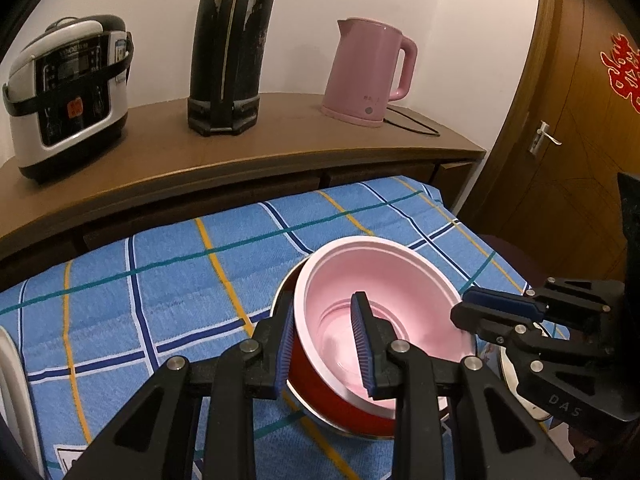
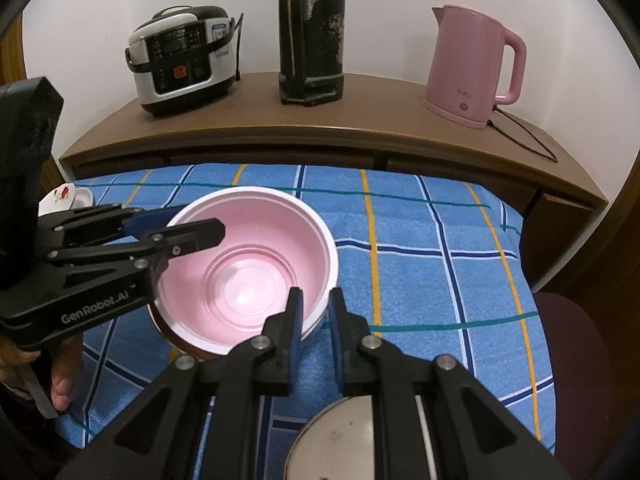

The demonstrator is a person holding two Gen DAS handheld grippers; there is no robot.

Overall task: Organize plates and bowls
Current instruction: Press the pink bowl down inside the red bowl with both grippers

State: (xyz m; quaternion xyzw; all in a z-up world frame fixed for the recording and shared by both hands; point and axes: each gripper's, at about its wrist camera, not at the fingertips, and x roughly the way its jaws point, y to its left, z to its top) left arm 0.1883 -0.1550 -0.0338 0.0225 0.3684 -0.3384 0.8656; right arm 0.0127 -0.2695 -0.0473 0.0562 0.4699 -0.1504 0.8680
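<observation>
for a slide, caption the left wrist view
Left gripper shut on the pink bowl's rim, right gripper at the far rim, over a blue checked cloth.

There are two hand-held grippers: the left hand-held gripper (image 1: 326,344) and the right hand-held gripper (image 2: 316,320). One pink bowl (image 2: 256,248) sits in one metal bowl (image 1: 320,420). I count one rice cooker (image 2: 184,60), one black thermos (image 2: 312,32), one pink kettle (image 2: 472,64), one flowered dish (image 2: 60,196) and one round metal lid (image 2: 336,440).

Checked cloth (image 2: 420,264) lies open right of bowl (image 2: 248,264).
</observation>
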